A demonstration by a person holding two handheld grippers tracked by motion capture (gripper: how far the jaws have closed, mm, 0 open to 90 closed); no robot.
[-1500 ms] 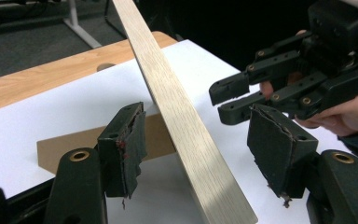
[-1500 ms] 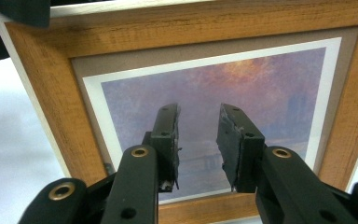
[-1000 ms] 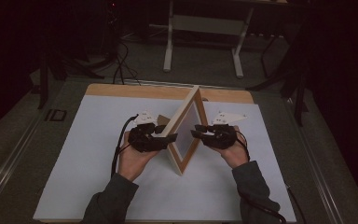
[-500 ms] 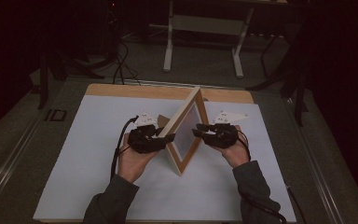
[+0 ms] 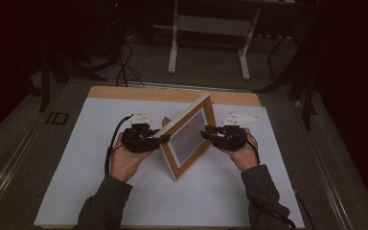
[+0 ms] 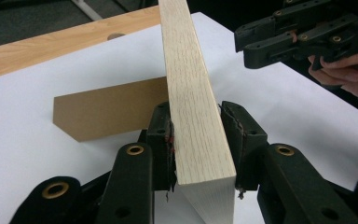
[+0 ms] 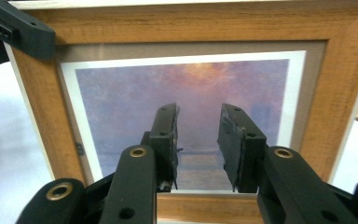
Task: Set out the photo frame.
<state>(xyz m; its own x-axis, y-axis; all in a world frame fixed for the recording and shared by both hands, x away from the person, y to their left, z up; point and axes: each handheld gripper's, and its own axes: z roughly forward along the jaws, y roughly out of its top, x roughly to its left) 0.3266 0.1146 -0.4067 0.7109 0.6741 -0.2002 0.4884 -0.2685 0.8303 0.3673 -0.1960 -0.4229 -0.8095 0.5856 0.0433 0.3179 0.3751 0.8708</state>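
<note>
A wooden picture frame (image 5: 187, 139) with a purple-orange sunset print (image 7: 186, 98) stands upright on the white table top, propped on its brown back stand (image 6: 107, 112). My left gripper (image 5: 160, 139) is at the frame's left edge. Its jaws have just been closing, and in the left gripper view the left gripper (image 6: 196, 135) has both pads against the pale side of the frame (image 6: 193, 93). My right gripper (image 5: 206, 134) points at the front of the frame. In the right gripper view the right gripper (image 7: 198, 135) is open, with nothing between its pads.
The white sheet (image 5: 76, 167) covers the table, with a bare wooden strip (image 5: 124, 93) along the far edge. A metal stand's legs (image 5: 206, 43) are on the floor behind the table. Cables (image 5: 110, 148) trail from the grippers.
The left gripper's jaws have closed in on the frame's edge. Both hands and the frame stay about where they were.
</note>
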